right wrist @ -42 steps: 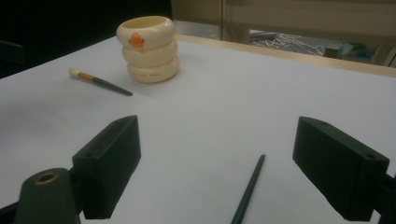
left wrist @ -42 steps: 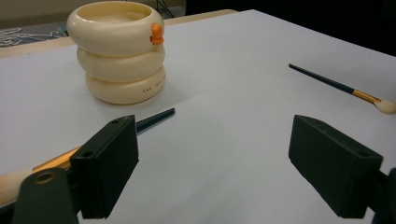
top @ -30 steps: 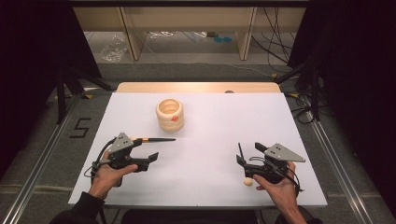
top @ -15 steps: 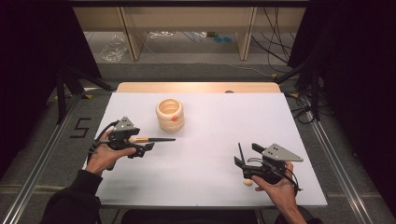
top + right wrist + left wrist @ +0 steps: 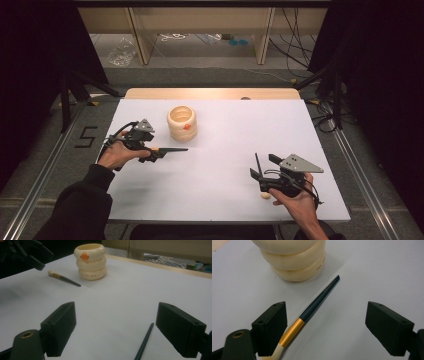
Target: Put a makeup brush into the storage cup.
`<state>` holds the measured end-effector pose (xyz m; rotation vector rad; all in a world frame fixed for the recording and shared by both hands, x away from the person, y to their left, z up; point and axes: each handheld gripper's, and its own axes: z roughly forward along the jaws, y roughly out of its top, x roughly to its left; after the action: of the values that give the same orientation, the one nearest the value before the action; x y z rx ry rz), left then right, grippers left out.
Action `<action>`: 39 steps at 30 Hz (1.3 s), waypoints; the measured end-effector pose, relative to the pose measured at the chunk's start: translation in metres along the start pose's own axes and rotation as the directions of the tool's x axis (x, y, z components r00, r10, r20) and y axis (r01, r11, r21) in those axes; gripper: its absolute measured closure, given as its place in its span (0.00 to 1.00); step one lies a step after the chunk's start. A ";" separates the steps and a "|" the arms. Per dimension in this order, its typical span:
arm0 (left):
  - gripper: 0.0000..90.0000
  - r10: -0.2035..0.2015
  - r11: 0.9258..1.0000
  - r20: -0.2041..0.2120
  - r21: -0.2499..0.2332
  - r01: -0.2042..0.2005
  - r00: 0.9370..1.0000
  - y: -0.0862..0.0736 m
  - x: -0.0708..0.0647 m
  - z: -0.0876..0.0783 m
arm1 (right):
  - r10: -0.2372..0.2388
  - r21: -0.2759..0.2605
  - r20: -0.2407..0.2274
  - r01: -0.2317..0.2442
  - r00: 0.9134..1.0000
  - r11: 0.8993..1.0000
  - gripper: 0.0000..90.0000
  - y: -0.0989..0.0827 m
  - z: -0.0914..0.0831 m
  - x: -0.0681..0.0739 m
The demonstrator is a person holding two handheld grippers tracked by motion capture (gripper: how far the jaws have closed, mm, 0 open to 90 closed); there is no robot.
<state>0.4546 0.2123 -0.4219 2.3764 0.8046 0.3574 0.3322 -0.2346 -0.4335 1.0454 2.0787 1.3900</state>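
A cream ringed holder with an orange mark stands at the far left-middle of the white table. A brush with a dark handle, gold ferrule and pale tip lies flat just in front of it. My left gripper hovers over the brush's ferrule end. In the left gripper view the brush lies between the wide-open jaws of my left gripper, nearer the left one. My right gripper rests open near the front right. A second thin dark handle lies between its jaws, untouched.
A wooden strip runs along the table's far edge. Shelving legs and cables stand on the floor beyond. Metal rails flank both sides. The right gripper view shows the holder and the first brush far off.
My left hand and gripper have shifted away from the front edge toward the holder, while the first brush stays where it lay. The right gripper has barely moved.
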 end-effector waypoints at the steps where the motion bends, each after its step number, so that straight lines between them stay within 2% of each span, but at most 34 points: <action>1: 0.20 0.005 1.000 0.005 0.012 -0.005 1.000 0.001 0.001 0.002 | 0.000 0.001 0.000 0.000 1.000 1.000 0.19 0.000 0.000 0.000; 3: 0.21 0.006 0.999 0.013 0.031 -0.007 1.000 0.003 0.004 0.005 | 0.002 -0.016 -0.003 -0.002 1.000 1.000 0.19 -0.001 0.002 0.000; 4: 0.22 -0.015 0.999 0.017 0.033 0.015 1.000 0.003 0.005 0.007 | 0.000 -0.017 -0.005 0.000 1.000 1.000 0.19 0.000 0.001 0.000; 6: 0.22 0.015 0.997 0.020 0.081 -0.016 1.000 0.004 0.008 0.012 | -0.003 -0.019 -0.006 0.003 1.000 1.000 0.19 -0.001 0.001 0.000; 7: 0.23 0.023 0.996 0.019 0.089 -0.025 1.000 0.005 0.009 0.015 | -0.004 -0.019 -0.006 0.004 1.000 1.000 0.19 -0.001 0.002 0.000; 8: 0.23 0.041 0.992 0.027 0.121 -0.044 0.999 0.006 0.011 0.017 | -0.002 -0.025 -0.006 0.001 1.000 1.000 0.19 -0.001 0.002 0.001; 12: 0.25 0.042 0.989 0.039 0.140 -0.047 0.998 0.010 0.014 0.026 | 0.000 -0.021 -0.009 0.000 1.000 1.000 0.20 -0.001 0.002 0.002; 14: 0.27 0.063 0.981 0.049 0.183 -0.071 0.997 0.011 0.015 0.031 | -0.007 -0.017 -0.009 0.007 1.000 1.000 0.20 -0.001 0.003 0.001; 16: 0.28 0.091 0.968 0.059 0.230 -0.103 0.994 0.014 0.017 0.032 | -0.007 -0.014 -0.010 0.007 1.000 1.000 0.20 -0.001 0.002 0.001; 18: 0.29 0.079 0.967 0.063 0.239 -0.092 0.995 0.016 0.018 0.034 | 0.001 -0.027 -0.022 -0.001 1.000 1.000 0.20 -0.001 0.004 0.001; 19: 0.30 0.095 0.964 0.064 0.242 -0.107 0.993 0.017 0.020 0.035 | -0.007 -0.014 -0.011 0.007 1.000 1.000 0.20 -0.001 0.002 0.001; 20: 0.32 0.081 0.963 0.069 0.250 -0.096 0.994 0.018 0.021 0.035 | -0.007 -0.013 -0.011 0.007 1.000 1.000 0.20 -0.001 0.002 0.001; 23: 0.34 0.100 0.954 0.075 0.274 -0.117 0.992 0.020 0.024 0.037 | 0.000 -0.026 -0.024 -0.001 1.000 1.000 0.20 -0.001 0.004 0.001; 24: 0.34 0.089 0.955 0.078 0.276 -0.107 0.993 0.021 0.024 0.038 | 0.000 -0.025 -0.025 0.000 1.000 1.000 0.20 -0.001 0.004 0.001; 25: 0.35 0.096 0.952 0.082 0.283 -0.115 0.992 0.022 0.024 0.038 | -0.001 -0.025 -0.024 0.000 1.000 1.000 0.20 -0.001 0.004 0.001; 26: 0.35 0.103 0.949 0.084 0.289 -0.123 0.991 0.023 0.024 0.038 | -0.009 -0.002 -0.011 0.009 1.000 1.000 0.20 -0.001 0.002 0.001; 27: 0.36 0.110 0.949 0.086 0.287 -0.130 0.990 0.024 0.025 0.039 | -0.004 -0.015 -0.018 0.004 1.000 1.000 0.20 -0.001 0.003 0.001; 30: 0.36 0.102 0.947 0.093 0.297 -0.125 0.990 0.024 0.024 0.040 | -0.010 -0.001 -0.014 0.010 1.000 1.000 0.20 -0.001 0.002 0.001; 33: 0.38 0.104 0.938 0.090 0.321 -0.128 0.990 0.023 0.025 0.043 | -0.008 -0.009 -0.018 0.008 1.000 1.000 0.20 -0.001 0.003 0.001; 34: 0.38 0.103 0.938 0.087 0.323 -0.126 0.991 0.022 0.026 0.044 | -0.021 -0.018 -0.014 0.021 1.000 1.000 0.20 -0.001 0.003 0.000; 35: 0.39 0.096 0.941 0.085 0.317 -0.118 0.992 0.022 0.027 0.045 | -0.022 -0.019 -0.014 0.022 1.000 1.000 0.20 -0.001 0.003 0.000; 37: 0.41 0.098 0.939 0.092 0.322 -0.123 0.991 0.022 0.029 0.045 | -0.024 -0.019 -0.014 0.024 1.000 1.000 0.20 -0.001 0.003 0.001; 38: 0.42 0.100 0.939 0.094 0.321 -0.126 0.990 0.021 0.029 0.045 | -0.010 0.008 -0.021 0.010 1.000 1.000 0.20 -0.001 0.002 0.002; 39: 0.42 0.100 0.937 0.098 0.326 -0.127 0.990 0.021 0.030 0.046 | -0.002 -0.019 -0.035 0.001 0.999 1.000 0.20 -0.002 0.005 0.002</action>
<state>0.5071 0.1970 -0.4429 2.7408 0.7390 0.1808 0.3335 -0.2304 -0.4368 1.0189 2.0867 1.4342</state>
